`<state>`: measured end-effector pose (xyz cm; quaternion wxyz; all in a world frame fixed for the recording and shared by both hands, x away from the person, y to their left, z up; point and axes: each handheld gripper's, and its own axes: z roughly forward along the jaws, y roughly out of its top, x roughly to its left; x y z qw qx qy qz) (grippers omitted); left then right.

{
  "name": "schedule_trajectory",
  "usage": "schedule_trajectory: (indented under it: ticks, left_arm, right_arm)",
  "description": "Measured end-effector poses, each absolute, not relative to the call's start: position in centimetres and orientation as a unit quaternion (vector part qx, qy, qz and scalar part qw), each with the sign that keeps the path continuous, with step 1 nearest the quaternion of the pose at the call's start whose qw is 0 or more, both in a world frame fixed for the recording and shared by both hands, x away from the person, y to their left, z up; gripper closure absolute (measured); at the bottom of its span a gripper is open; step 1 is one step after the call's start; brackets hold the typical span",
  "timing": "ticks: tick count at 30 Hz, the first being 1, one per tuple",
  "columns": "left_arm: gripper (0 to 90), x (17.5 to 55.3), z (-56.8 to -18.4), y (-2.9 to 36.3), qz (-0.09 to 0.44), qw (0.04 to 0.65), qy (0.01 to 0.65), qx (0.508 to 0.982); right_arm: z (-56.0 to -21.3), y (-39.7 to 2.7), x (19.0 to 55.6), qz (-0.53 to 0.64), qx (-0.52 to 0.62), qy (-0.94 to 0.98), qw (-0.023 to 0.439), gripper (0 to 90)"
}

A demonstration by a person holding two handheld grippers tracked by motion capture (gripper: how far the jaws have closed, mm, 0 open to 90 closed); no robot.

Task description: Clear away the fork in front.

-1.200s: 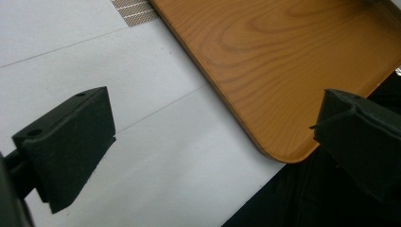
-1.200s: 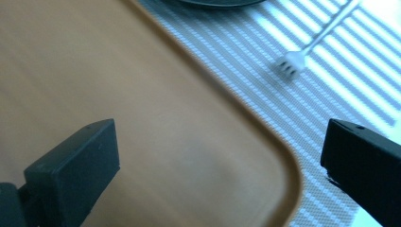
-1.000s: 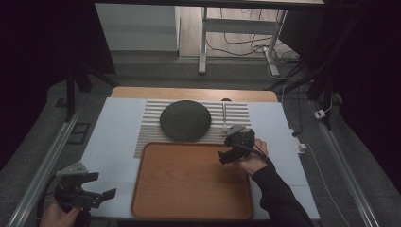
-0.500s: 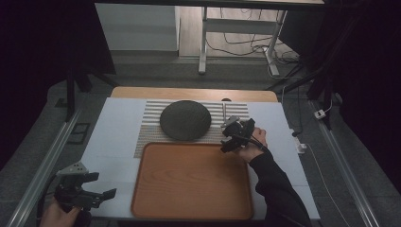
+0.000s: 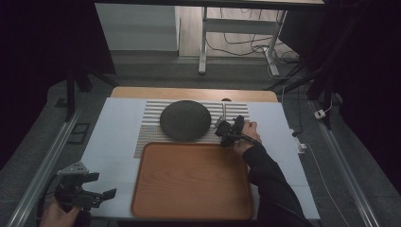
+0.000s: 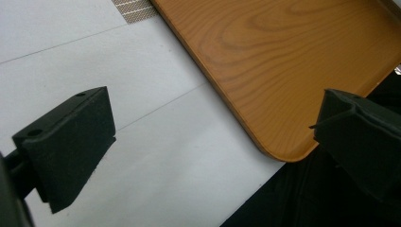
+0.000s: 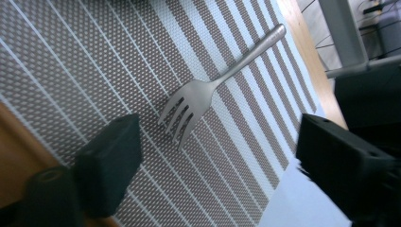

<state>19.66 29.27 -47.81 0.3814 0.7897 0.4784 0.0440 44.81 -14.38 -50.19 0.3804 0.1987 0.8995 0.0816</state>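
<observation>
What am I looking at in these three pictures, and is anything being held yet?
There is no robot arm here: a person holds a pair of hand-held tongs in each hand at a table. The high view looks down from above the person. There the right tongs hover at the striped woven placemat, and the left tongs wait near the table's front left corner. On the placemat lie a round dark plate and a silver metal fork. In front of it sits a bare orange-brown wooden tray.

The other two pictures come from cameras riding on the tongs, looking along their black jaws. The right gripper view shows the fork lying flat just ahead of the jaws, which have just been closing a little but have nothing between them. The left jaws stand wide apart, holding nothing.
</observation>
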Motion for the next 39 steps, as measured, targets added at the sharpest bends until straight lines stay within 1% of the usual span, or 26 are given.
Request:
schedule_trajectory:
  ticks: [1,2,3,4,5,6,7,8,9,10,11,12,13,14,15,16,17,18,25,29,30,33,34,37,38,39]
  left_arm:
    - [0.0,19.7,-47.8,29.3,0.044,0.381,0.478,0.79]
    - [0.0,19.7,-47.8,29.3,0.044,0.381,0.478,0.79]
    - [0.0,19.7,-47.8,29.3,0.043,0.381,0.478,0.79]
    - [0.0,19.7,-47.8,29.3,0.043,0.381,0.478,0.79]
    - [0.0,19.7,-47.8,29.3,0.043,0.38,0.478,0.791]
    - [0.0,19.7,-47.8,29.2,0.043,0.38,0.478,0.791]
    - [0.0,19.7,-47.8,29.2,0.043,0.38,0.478,0.791]
    - [0.0,19.7,-47.8,29.2,0.043,0.38,0.477,0.791]
    - [0.0,19.7,-47.8,29.2,0.044,0.379,0.478,0.791]
    - [0.0,19.7,-47.8,29.2,0.044,0.379,0.477,0.792]
    - [0.0,19.7,-47.8,29.2,0.044,0.379,0.477,0.792]
    - [0.0,19.7,-47.8,29.2,0.044,0.379,0.477,0.792]
    - [0.0,19.7,-47.8,29.2,0.044,0.379,0.477,0.792]
    - [0.0,19.7,-47.8,29.2,0.043,0.379,0.477,0.792]
    - [0.0,19.7,-47.8,29.2,0.043,0.379,0.477,0.792]
    - [0.0,19.7,-47.8,29.2,0.043,0.379,0.477,0.792]
    - [0.0,19.7,-47.8,29.2,0.043,0.379,0.477,0.792]
    - [0.0,19.7,-47.8,29.2,0.043,0.379,0.477,0.792]
    - [0.0,19.6,-47.8,29.0,0.046,0.376,0.472,0.796]
    - [0.0,19.6,-47.7,29.0,0.047,0.378,0.469,0.797]
    - [0.0,19.5,-47.7,29.0,0.049,0.378,0.469,0.797]
    - [0.0,19.5,-47.7,29.1,0.051,0.38,0.47,0.795]
    - [0.0,19.5,-47.6,29.1,0.05,0.383,0.469,0.794]
    - [0.0,19.5,-47.6,29.2,0.05,0.386,0.47,0.792]
    - [0.0,19.5,-47.5,29.2,0.049,0.39,0.468,0.792]
    - [0.0,19.5,-47.5,29.2,0.049,0.39,0.468,0.792]
  right_arm:
    - [-50.2,-14.4,44.8,0.082,0.199,0.9,0.38,19.2]
    - [-50.5,-14.1,44.8,0.07,0.184,0.901,0.386,27.7]
    - [-50.5,-14.1,44.8,0.07,0.184,0.901,0.386,27.7]
    - [-50.7,-13.7,44.8,0.058,0.172,0.905,0.384,39.0]
    - [-50.7,-13.7,44.8,0.058,0.172,0.905,0.384,39.0]
    - [-51.0,-13.4,44.8,0.041,0.149,0.908,0.389,47.0]
    - [-51.0,-13.4,44.8,0.041,0.149,0.908,0.389,47.0]
    - [-51.4,-13.0,44.8,0.028,0.128,0.908,0.397,56.5]
    - [-51.4,-13.0,44.8,0.028,0.128,0.908,0.397,56.5]
    - [-51.9,-12.7,44.8,0.017,0.115,0.916,0.385,63.3]
    - [-51.9,-12.7,44.8,0.017,0.115,0.916,0.385,63.3]
    - [-52.4,-12.5,44.7,0.01,0.102,0.913,0.395,70.7]
    - [-52.4,-12.5,44.7,0.01,0.102,0.913,0.395,70.7]
    - [-52.9,-12.3,44.6,-0.004,0.094,0.906,0.412,76.0]
    - [-52.9,-12.3,44.6,-0.004,0.094,0.906,0.412,76.0]
    - [-52.9,-12.3,44.6,-0.009,0.091,0.906,0.414,80.5]
    - [-53.1,-12.3,44.7,-0.012,0.089,0.91,0.404,83.8]
    - [-53.3,-12.3,44.6,-0.02,0.086,0.9,0.428,88.0]
    - [-52.0,-12.5,44.3,-0.003,0.1,0.899,0.426,88.8]
    - [-50.9,-12.7,43.8,0.016,0.097,0.906,0.411,88.9]
    - [-50.5,-12.9,43.5,0.033,0.103,0.91,0.401,88.9]
    - [-49.8,-13.1,43.1,0.048,0.11,0.911,0.394,88.9]
    - [-49.2,-13.4,42.7,0.064,0.121,0.916,0.376,89.0]
    - [-48.7,-13.8,42.2,0.075,0.129,0.913,0.379,88.9]
    - [-48.3,-14.1,41.7,0.094,0.138,0.915,0.367,89.0]
    - [-48.3,-14.1,41.7,0.094,0.138,0.915,0.367,89.0]
